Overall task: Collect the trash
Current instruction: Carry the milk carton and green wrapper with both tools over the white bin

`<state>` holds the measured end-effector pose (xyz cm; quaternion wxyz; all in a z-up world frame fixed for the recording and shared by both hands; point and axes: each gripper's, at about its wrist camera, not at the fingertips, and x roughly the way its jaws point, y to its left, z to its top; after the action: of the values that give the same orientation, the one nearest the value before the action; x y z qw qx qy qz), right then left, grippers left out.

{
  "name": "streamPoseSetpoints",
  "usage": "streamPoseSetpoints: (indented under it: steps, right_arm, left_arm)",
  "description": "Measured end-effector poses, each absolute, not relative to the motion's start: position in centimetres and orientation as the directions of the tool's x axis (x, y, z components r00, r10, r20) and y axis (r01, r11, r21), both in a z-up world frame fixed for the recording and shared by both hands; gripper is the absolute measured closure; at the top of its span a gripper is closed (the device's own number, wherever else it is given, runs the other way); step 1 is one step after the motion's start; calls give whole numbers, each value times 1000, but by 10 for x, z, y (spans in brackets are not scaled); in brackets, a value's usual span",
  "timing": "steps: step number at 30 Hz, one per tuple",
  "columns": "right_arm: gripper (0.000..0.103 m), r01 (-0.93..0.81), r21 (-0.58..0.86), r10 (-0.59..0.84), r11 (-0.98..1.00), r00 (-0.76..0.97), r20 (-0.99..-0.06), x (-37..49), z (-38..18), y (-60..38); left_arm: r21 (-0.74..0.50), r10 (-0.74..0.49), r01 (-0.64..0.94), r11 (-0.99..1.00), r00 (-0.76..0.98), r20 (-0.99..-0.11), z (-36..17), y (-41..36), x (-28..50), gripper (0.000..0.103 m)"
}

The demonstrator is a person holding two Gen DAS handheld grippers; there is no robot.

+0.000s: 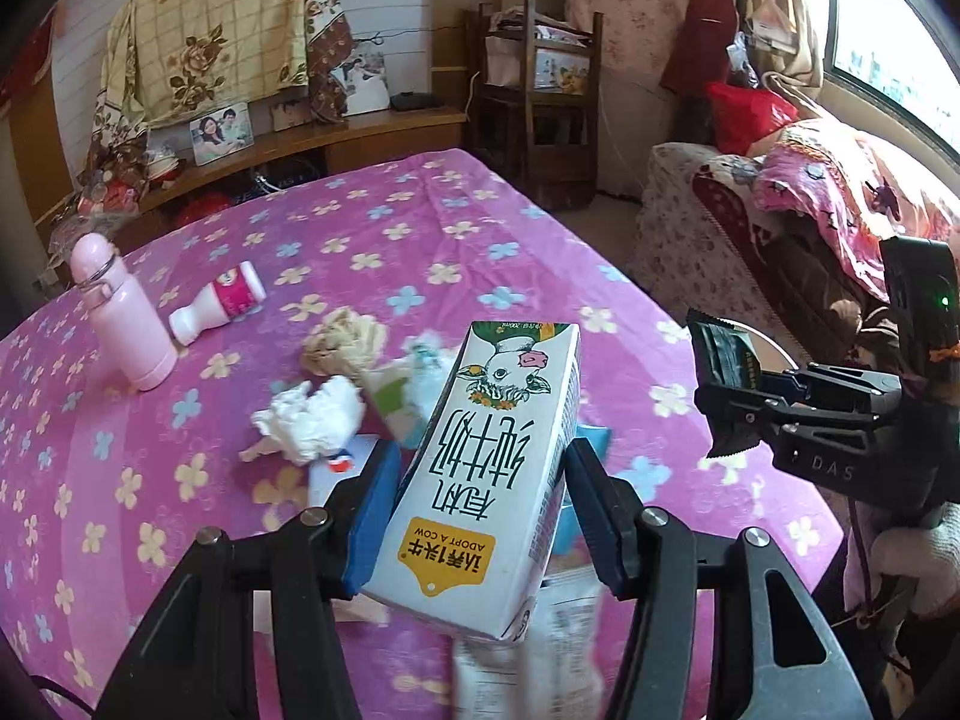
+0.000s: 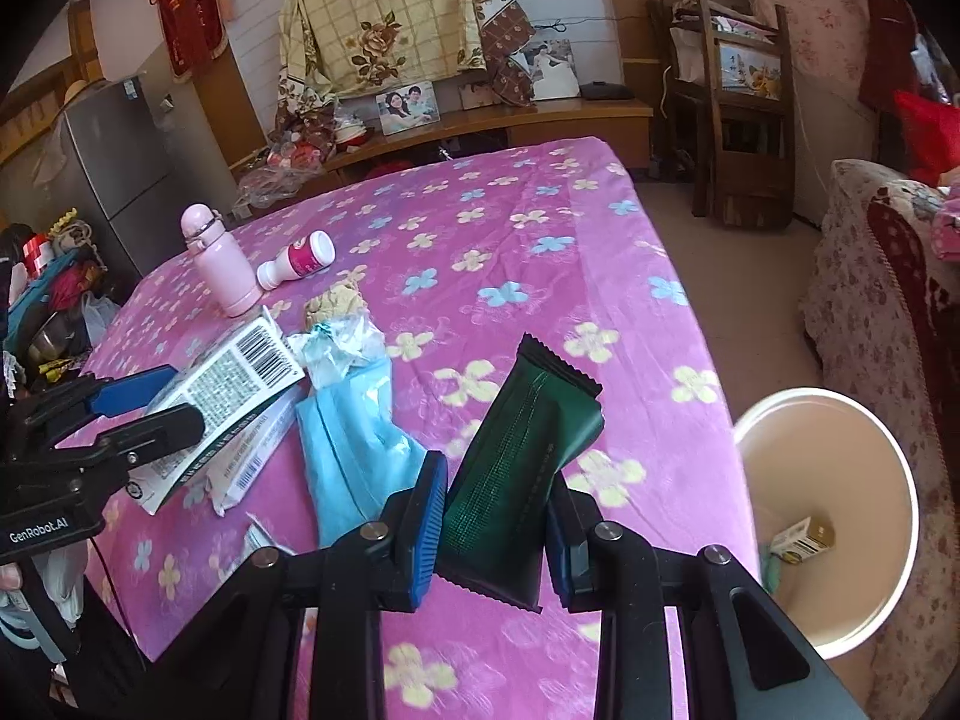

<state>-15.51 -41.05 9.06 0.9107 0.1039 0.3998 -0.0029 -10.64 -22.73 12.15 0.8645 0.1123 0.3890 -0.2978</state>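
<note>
My left gripper [image 1: 480, 498] is shut on a white milk carton [image 1: 480, 480] with a cow picture, held above the pink flowered table [image 1: 420, 240]; the carton also shows in the right wrist view [image 2: 228, 384]. My right gripper [image 2: 498, 528] is shut on a dark green snack wrapper [image 2: 516, 462], held over the table's right part; the wrapper also shows in the left wrist view [image 1: 720, 384]. Beside the table's right edge stands a white trash bin [image 2: 900, 480] with a small box [image 2: 804, 537] inside. Crumpled white tissue [image 1: 312, 420], a beige paper wad [image 1: 342, 339], and a blue plastic bag [image 2: 354, 444] lie on the table.
A pink thermos [image 1: 123, 318] stands at the table's far left, with a small white and pink bottle [image 1: 219, 303] lying beside it. A sofa [image 2: 888, 330] is close on the right behind the bin. A wooden chair [image 2: 744, 114] and a low cabinet [image 2: 510, 120] stand beyond the table.
</note>
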Motion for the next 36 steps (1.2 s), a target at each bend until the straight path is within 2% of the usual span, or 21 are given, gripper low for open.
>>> streamPoseSetpoints:
  steps: [23, 36]
  right_arm:
    - [71, 280, 153, -79, 948, 670, -738, -241, 91, -534]
    - [71, 355, 169, -111, 920, 647, -755, -265, 76, -581]
  left_arm:
    - [-43, -498, 708, 705, 450, -742, 125, -369, -167, 45]
    - [-37, -505, 746, 665, 413, -758, 115, -429, -182, 45]
